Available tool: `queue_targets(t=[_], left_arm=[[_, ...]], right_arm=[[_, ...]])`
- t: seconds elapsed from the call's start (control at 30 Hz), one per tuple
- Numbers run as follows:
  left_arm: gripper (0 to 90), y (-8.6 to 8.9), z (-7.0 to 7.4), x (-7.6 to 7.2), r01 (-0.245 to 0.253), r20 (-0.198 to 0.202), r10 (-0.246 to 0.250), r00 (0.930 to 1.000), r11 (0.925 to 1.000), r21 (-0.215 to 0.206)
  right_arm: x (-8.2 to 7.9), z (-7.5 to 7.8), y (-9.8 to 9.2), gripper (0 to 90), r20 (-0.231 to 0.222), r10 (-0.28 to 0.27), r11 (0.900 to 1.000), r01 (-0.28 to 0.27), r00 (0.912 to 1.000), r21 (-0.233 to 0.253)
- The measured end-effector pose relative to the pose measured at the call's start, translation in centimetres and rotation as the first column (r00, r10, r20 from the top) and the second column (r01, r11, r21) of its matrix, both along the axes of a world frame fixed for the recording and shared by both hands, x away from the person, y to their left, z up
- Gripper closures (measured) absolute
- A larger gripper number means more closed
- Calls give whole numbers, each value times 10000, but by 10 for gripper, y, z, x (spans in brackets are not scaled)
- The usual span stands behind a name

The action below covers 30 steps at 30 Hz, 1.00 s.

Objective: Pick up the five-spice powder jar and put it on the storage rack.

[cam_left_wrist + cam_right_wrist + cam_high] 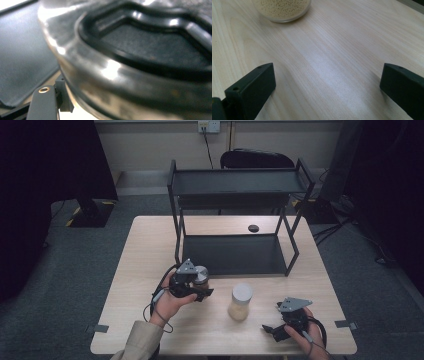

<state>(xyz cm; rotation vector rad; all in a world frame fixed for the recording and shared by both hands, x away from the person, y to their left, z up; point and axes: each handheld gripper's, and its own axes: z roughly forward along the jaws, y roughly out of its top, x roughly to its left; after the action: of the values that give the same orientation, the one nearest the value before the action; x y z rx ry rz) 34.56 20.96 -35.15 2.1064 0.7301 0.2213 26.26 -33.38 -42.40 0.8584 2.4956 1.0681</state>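
Silvery round metal tin, black-recessed on one face, sits clamped in the left gripper just before the black two-tier metal rack. Right gripper rests with jaws spread wide over the pale wooden table, near the clear jar of yellow grains.

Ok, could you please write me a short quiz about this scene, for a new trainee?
1. True or false: the right gripper has its fingers shut on the jar of grains.
2. What is between the fingers of the left gripper? A) a metal can B) a cup C) a spoon
3. Fill in: the black shelf rack has ___ levels.
Key: 1 false, the fingers are open and the jar stands apart; 2 A; 3 two.
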Motion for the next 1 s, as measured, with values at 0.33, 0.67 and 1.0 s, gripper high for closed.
queue_targets(t=[0.33, 0.67, 1.0], left_arm=[[295, -14, 21, 18, 172, 214, -173, 9996, 9998, 56], [296, -26, 32, 33, 201, 285, -202, 9994, 9998, 28], [297, -34, 51, 50, 358, 323, -351, 9989, 9992, -198]], right_arm=[[0, 0, 0, 0, -6, -3, 10000, 3, 10000, 3], [0, 0, 0, 0, -6, -3, 10000, 3, 10000, 1], [0, 0, 0, 0, -9, -5, 10000, 5, 10000, 3]])
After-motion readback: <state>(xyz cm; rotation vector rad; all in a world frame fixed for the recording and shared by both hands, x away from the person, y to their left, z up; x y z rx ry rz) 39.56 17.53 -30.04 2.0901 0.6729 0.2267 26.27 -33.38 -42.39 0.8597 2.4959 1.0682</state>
